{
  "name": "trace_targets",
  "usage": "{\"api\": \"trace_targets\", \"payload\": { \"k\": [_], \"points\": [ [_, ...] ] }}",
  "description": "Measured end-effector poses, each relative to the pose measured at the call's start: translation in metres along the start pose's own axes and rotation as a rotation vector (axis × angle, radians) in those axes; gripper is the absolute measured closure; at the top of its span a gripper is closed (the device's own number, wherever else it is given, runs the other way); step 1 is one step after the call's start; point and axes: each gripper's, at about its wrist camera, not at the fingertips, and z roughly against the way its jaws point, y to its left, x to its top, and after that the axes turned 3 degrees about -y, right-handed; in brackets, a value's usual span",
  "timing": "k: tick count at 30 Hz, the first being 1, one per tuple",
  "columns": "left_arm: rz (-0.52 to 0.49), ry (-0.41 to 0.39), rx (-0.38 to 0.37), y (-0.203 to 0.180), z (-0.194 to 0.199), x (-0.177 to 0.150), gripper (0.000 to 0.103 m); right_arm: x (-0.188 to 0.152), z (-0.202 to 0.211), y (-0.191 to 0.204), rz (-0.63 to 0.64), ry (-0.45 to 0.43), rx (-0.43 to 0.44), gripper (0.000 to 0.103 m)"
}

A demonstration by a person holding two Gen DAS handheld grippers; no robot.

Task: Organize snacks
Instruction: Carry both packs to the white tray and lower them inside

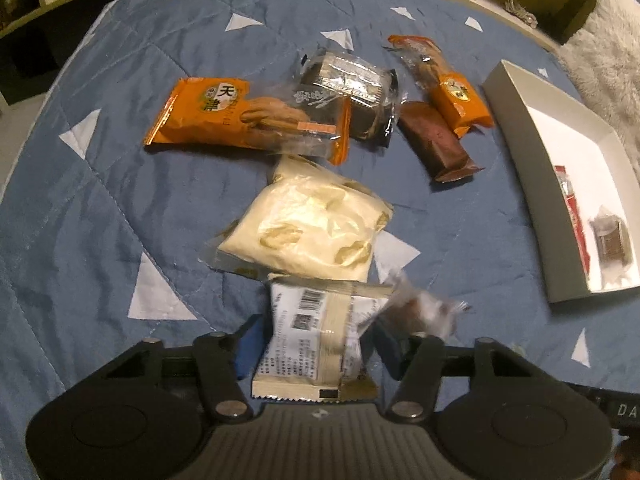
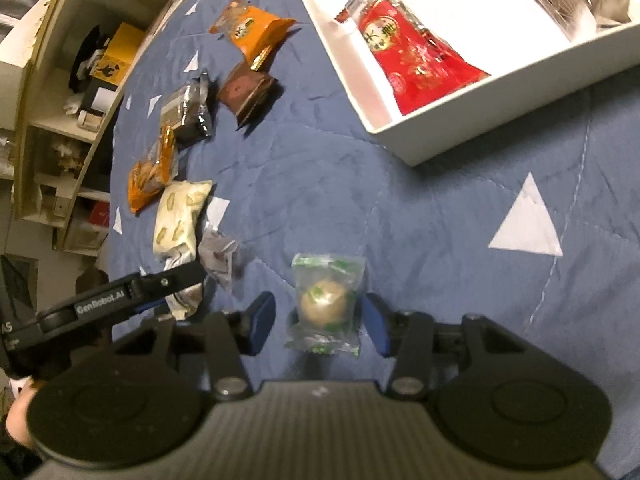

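Note:
My left gripper (image 1: 318,340) is shut on a white snack packet (image 1: 316,332) with a barcode, its blue pads pressing both sides. It also shows in the right wrist view as the left gripper (image 2: 180,292) with the packet's end sticking out below. My right gripper (image 2: 318,316) stands open over the blue quilt (image 2: 440,220). Between its pads lies a green-and-clear wrapped round sweet (image 2: 326,300), with a gap on its left side. The white box (image 2: 400,136) at the upper right holds a red packet (image 2: 408,60) and a silver packet (image 2: 580,0).
Loose snacks lie on the quilt (image 1: 100,220): a cream packet (image 1: 308,228), a large orange packet (image 1: 224,116), a dark packet (image 1: 352,96), a brown bar (image 1: 436,140), a small orange packet (image 1: 448,84), a clear-wrapped brown sweet (image 1: 420,308). The white box (image 1: 516,128) sits right. Shelves (image 2: 60,100) stand beyond the quilt.

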Motion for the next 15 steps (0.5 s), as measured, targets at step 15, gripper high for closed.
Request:
{"api": "trace_targets", "payload": {
  "k": [15],
  "points": [
    [0.005,-0.123,-0.031,-0.014,0.037,-0.011,0.053,-0.008,0.021,0.027,0.257,-0.107,-0.042,0.07]
  ]
}}
